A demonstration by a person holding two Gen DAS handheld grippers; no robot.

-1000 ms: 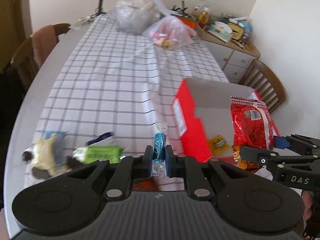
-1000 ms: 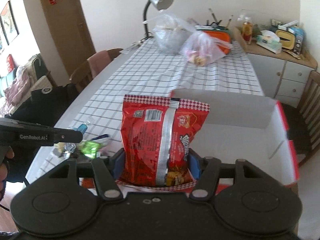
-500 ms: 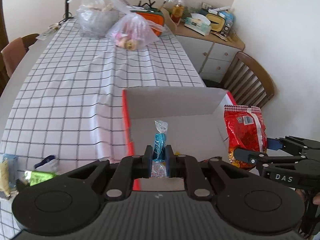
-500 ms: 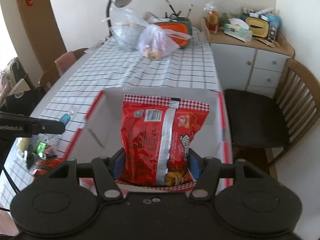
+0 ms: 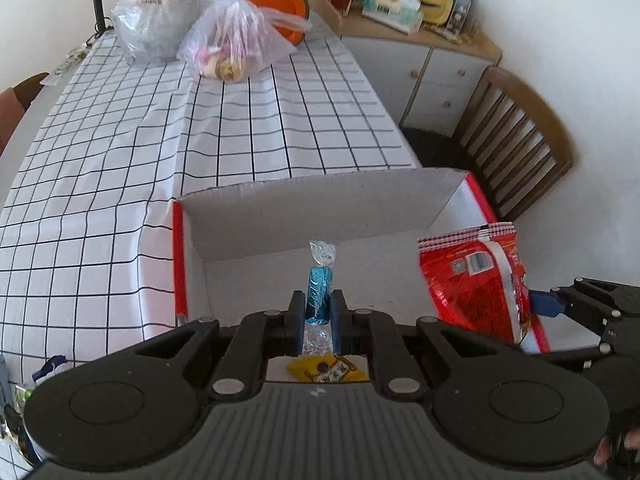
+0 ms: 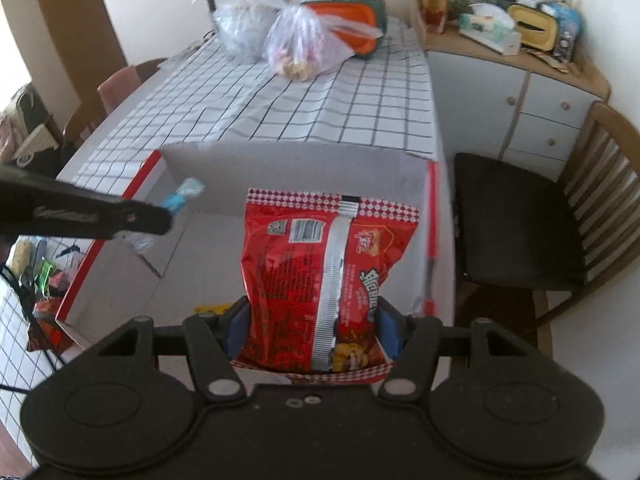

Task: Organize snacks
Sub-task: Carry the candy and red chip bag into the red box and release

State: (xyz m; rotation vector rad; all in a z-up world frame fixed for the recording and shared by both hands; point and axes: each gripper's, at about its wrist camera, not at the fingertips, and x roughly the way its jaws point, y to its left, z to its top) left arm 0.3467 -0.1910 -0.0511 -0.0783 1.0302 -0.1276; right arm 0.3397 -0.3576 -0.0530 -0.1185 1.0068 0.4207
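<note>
My left gripper [image 5: 319, 312] is shut on a blue wrapped candy [image 5: 319, 292] and holds it over the open red cardboard box [image 5: 320, 204]. My right gripper [image 6: 312, 332] is shut on a red snack bag [image 6: 320, 276] and holds it upright over the right side of the same box [image 6: 296, 168]. The bag also shows in the left wrist view [image 5: 476, 284], and the candy in the right wrist view [image 6: 182, 196]. A yellow packet [image 5: 328, 368] lies on the box floor under the left gripper.
Loose snacks [image 6: 44, 288] lie on the checked tablecloth [image 5: 120, 168] left of the box. Plastic bags [image 5: 236, 44] and an orange container [image 5: 280, 12] stand at the far end. A wooden chair [image 6: 560, 216] and a cabinet [image 6: 520, 92] are to the right.
Both grippers have moved right from the snack pile to above the box, each keeping hold of its snack. The box now lies directly below them.
</note>
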